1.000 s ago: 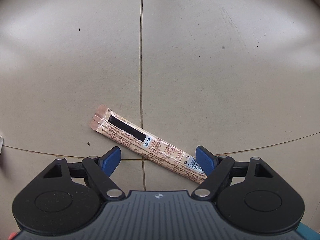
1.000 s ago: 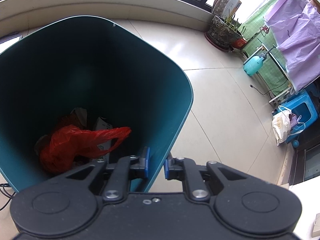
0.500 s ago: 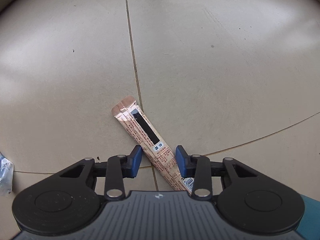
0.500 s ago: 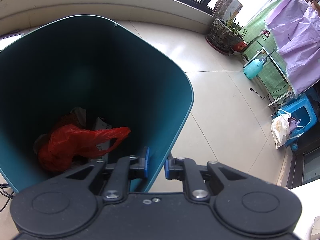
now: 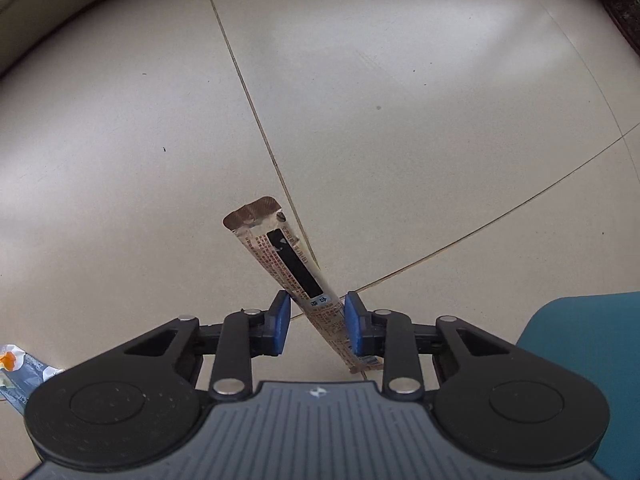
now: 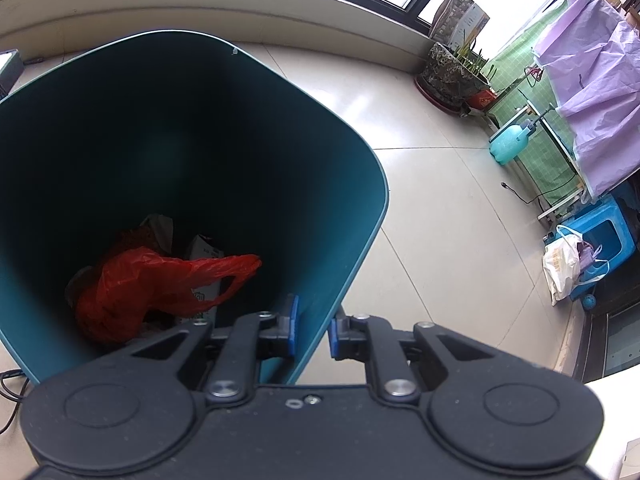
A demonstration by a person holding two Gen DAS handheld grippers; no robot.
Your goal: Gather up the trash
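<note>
A long tan snack wrapper (image 5: 280, 256) with a black stripe hangs clear of the tiled floor, its brown end away from me. My left gripper (image 5: 314, 316) points down and its jaws are closing, with both blue pads pressing the wrapper's lower half. The teal trash bin (image 5: 580, 360) shows at the lower right of the left wrist view. In the right wrist view my right gripper (image 6: 313, 330) is shut on the near wall of the bin (image 6: 160, 140). A red plastic bag (image 6: 152, 280) and cartons lie at the bottom of the bin.
Another crumpled wrapper (image 5: 20, 372) lies on the floor at the far left. Right of the bin stand a plant pot (image 6: 452, 76), a teal spray bottle (image 6: 510, 144), a blue stool (image 6: 604, 236) with a white bag (image 6: 560, 268), and a purple sheet (image 6: 592, 80).
The left jaws closed around the wrapper and lifted it off the floor while the gripper rolled. The bin came into the left wrist view. The right gripper stayed still.
</note>
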